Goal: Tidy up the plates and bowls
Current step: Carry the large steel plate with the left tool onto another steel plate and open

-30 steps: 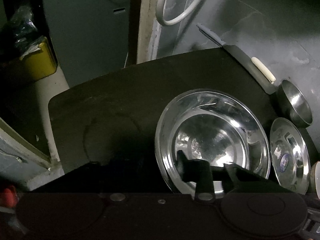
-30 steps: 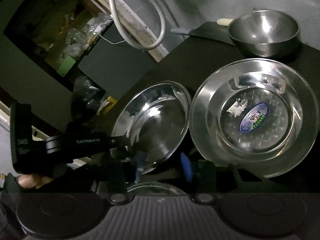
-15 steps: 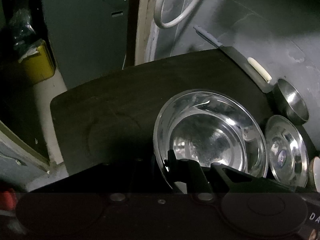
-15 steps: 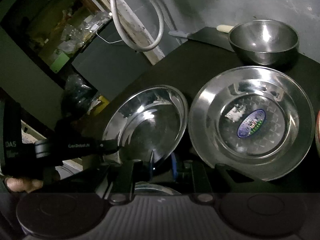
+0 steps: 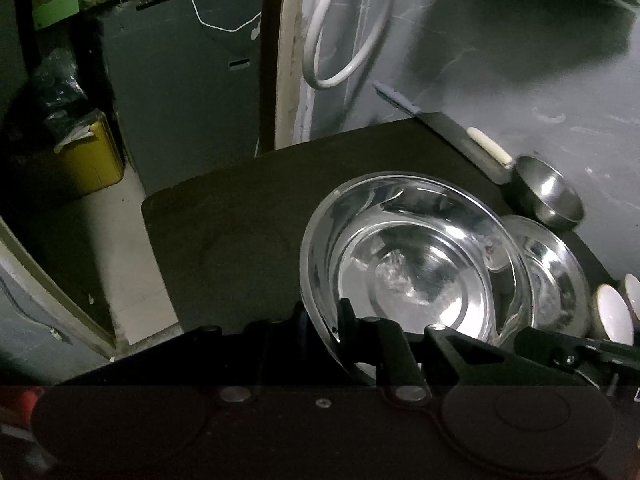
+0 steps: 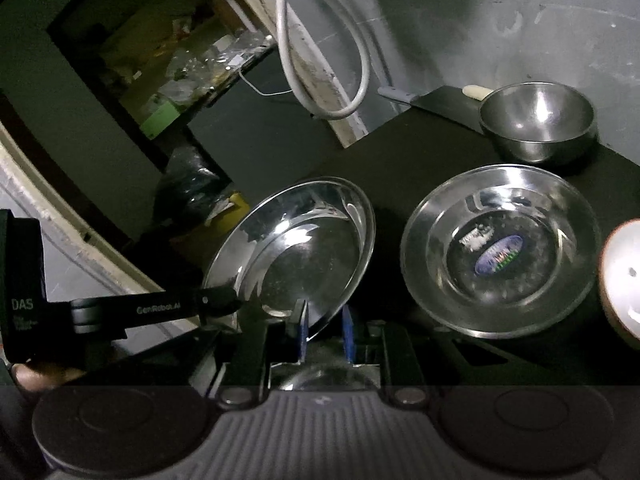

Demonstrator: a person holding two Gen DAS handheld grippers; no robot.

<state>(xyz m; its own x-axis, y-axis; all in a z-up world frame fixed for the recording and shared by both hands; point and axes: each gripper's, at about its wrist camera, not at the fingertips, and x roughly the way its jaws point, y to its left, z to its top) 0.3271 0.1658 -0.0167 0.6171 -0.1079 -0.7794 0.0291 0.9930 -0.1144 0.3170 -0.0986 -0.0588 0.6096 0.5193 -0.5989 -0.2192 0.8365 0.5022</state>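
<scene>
A plain steel plate point(image 5: 408, 264) point(image 6: 296, 248) hangs tilted above the black table point(image 5: 240, 216), gripped from two sides. My left gripper point(image 5: 322, 320) is shut on its near rim; from the right wrist it appears as a black arm point(image 6: 160, 308) reaching that rim from the left. My right gripper point(image 6: 325, 328) is shut on the rim, which sits between its blue pads point(image 6: 347, 328). A second steel plate point(image 6: 500, 256) point(image 5: 556, 280) with a blue sticker lies flat to the right. In the left wrist view the held plate overlaps it.
A small steel bowl point(image 6: 536, 120) point(image 5: 548, 196) stands at the back by the wall, beside a cleaver point(image 6: 432, 100) point(image 5: 460, 132). White bowls point(image 6: 624, 280) point(image 5: 614, 312) sit at the far right. A white hose point(image 5: 340, 40) hangs on the wall. The table's left edge drops to the floor.
Both grippers closed on the plain plate's rim and lifted it. It has tilted and shifted right, so it now overlaps the sticker plate in the left wrist view.
</scene>
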